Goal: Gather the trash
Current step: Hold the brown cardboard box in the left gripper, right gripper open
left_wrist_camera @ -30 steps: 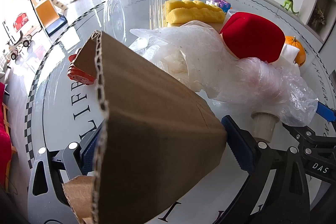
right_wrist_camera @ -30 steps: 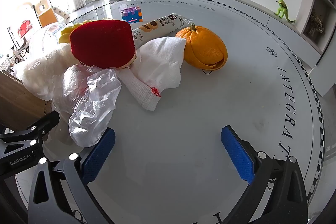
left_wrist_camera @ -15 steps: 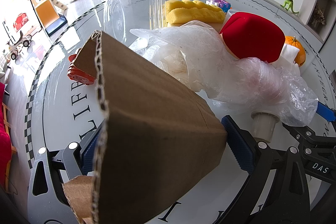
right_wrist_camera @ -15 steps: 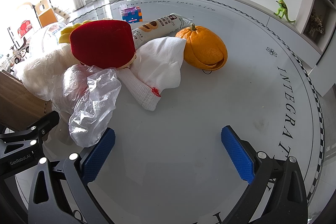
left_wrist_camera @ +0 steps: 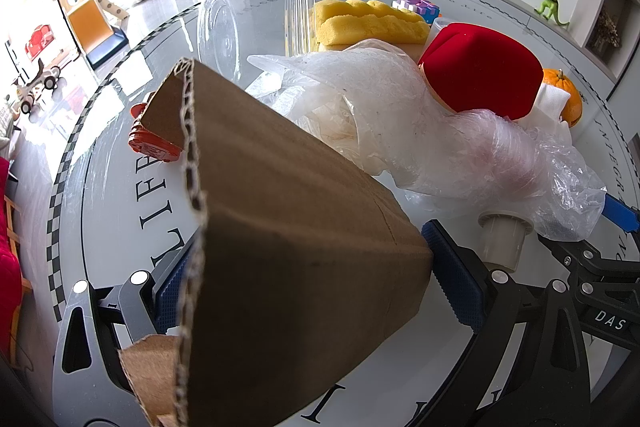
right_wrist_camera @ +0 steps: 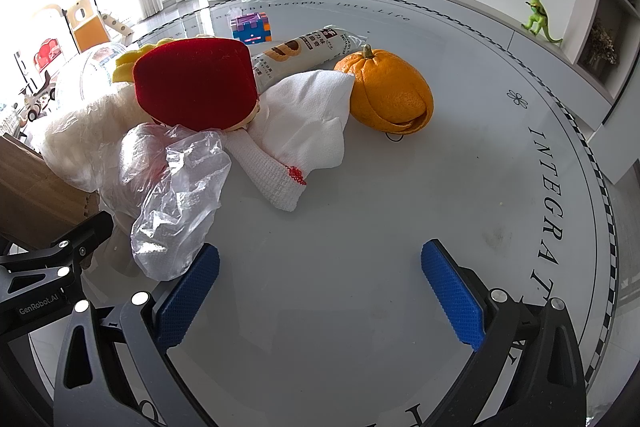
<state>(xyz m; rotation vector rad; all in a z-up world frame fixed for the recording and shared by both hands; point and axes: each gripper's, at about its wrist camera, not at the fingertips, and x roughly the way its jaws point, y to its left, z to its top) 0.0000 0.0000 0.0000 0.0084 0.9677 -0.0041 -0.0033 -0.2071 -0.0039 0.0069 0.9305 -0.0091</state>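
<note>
Round glossy white table [right_wrist_camera: 360, 227], black lettering and checkered rim, in a bright room with white walls. Brown corrugated cardboard piece [left_wrist_camera: 280, 227], folded, one edge torn, clamped between the left gripper's [left_wrist_camera: 308, 279] blue pads. Just beyond the cardboard: crinkled clear plastic bag [left_wrist_camera: 460, 155], red velvet box [left_wrist_camera: 480, 71], yellow sponge [left_wrist_camera: 368, 21]. Right gripper [right_wrist_camera: 320, 283] spread wide, holding nothing, over bare table beside the bag

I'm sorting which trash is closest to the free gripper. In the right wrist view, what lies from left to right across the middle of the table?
cardboard → clear plastic bag → white cloth → orange peel
</note>
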